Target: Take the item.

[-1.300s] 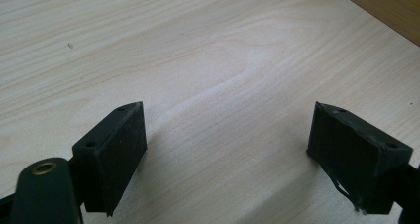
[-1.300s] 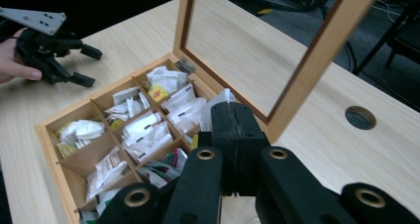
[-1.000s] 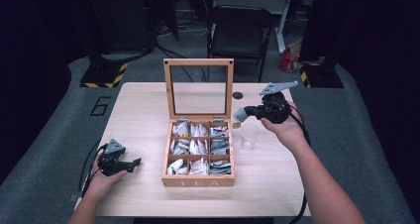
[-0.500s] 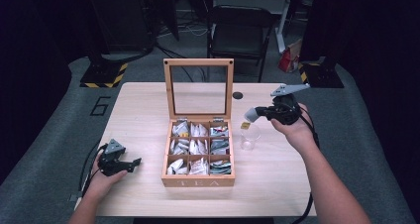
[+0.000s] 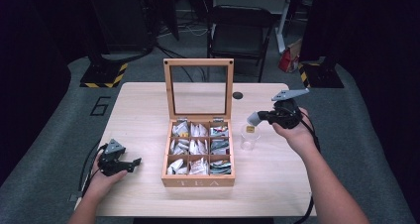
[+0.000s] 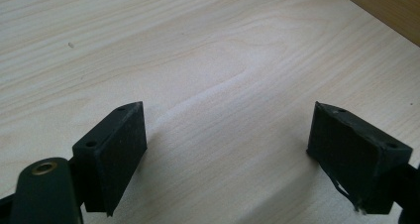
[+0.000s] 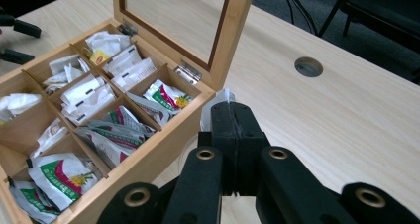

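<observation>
An open wooden tea box (image 5: 198, 180) with a glass lid (image 5: 200, 91) stands mid-table, its compartments full of tea bags (image 7: 94, 92). To the right of it is a clear plastic cup (image 5: 249, 140). My right gripper (image 5: 253, 118) hovers just above the cup's mouth. Its jaws are pressed together (image 7: 233, 120) with a thin pale strip between them. A tea bag with a yellow tag (image 5: 250, 129) hangs below the tip, inside the cup. My left gripper (image 5: 134, 163) lies on the table left of the box, open (image 6: 228, 144), with bare wood between its pads.
The pale wooden table (image 5: 143, 110) has a round cable hole (image 5: 237, 95) behind the box. A black folding chair (image 5: 237, 33) stands beyond the far edge, and a red bag (image 5: 287, 60) sits on the floor.
My right gripper has moved right and slightly down, carrying the yellow-tagged tea bag from beside the box to over the cup. The left gripper has stayed still.
</observation>
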`<control>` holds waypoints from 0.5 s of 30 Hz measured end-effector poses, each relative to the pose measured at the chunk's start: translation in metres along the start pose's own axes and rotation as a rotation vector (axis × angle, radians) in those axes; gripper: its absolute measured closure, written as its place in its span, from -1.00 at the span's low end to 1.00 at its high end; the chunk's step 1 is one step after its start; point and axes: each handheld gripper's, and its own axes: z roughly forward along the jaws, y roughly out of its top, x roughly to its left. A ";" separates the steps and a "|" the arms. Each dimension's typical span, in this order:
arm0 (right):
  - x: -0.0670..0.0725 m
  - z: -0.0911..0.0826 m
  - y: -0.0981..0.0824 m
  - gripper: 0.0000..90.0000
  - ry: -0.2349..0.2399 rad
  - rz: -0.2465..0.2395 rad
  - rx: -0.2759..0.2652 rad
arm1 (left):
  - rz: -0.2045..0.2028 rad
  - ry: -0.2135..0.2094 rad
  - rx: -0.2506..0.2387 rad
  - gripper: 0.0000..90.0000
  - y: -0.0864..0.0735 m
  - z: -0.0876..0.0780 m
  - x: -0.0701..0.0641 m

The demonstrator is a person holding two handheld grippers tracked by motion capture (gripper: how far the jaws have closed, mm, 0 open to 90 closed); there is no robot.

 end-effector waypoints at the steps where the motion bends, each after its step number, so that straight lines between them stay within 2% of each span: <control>1: 0.000 0.001 -0.002 1.00 -0.003 0.003 0.005 | 0.000 0.000 0.000 -0.67 0.000 0.000 0.000; 15: -0.002 0.022 -0.026 1.00 -0.010 0.028 0.052 | 0.000 0.000 0.000 -0.67 0.000 0.000 0.000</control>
